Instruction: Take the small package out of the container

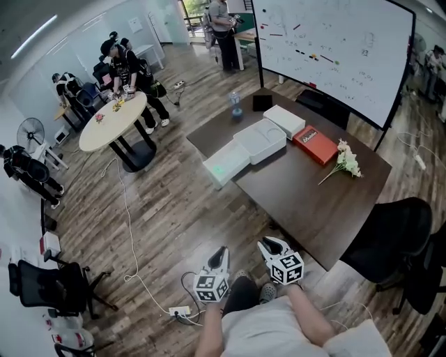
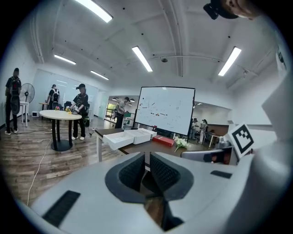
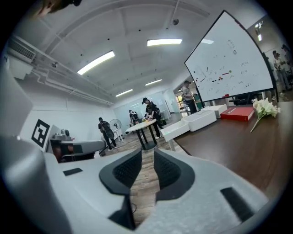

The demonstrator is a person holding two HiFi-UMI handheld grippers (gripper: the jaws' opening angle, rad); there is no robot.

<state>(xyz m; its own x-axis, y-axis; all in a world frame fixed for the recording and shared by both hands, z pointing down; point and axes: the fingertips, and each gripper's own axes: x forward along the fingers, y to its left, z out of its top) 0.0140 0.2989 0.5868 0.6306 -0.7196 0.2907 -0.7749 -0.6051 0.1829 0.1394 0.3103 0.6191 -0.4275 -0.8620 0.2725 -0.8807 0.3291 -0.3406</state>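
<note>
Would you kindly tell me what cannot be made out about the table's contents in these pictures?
- The small package: not seen. The head view shows the white container too small, and its walls hide the inside in both gripper views.
- Writing on the whiteboard: too small in every view.
- The black item beside the bottle: too small to identify in the head view.

Bright, even light from ceiling strip lights [image 2: 143, 58], plus daylight at the far window [image 1: 191, 8]. Shadows are faint under the table [image 1: 306, 202]. Fisheye bows the whiteboard [image 1: 327, 49]. The 2 gripper views have black vignetted corners; left gripper [image 2: 146, 164] and right gripper [image 3: 147, 166] look soft up close.
</note>
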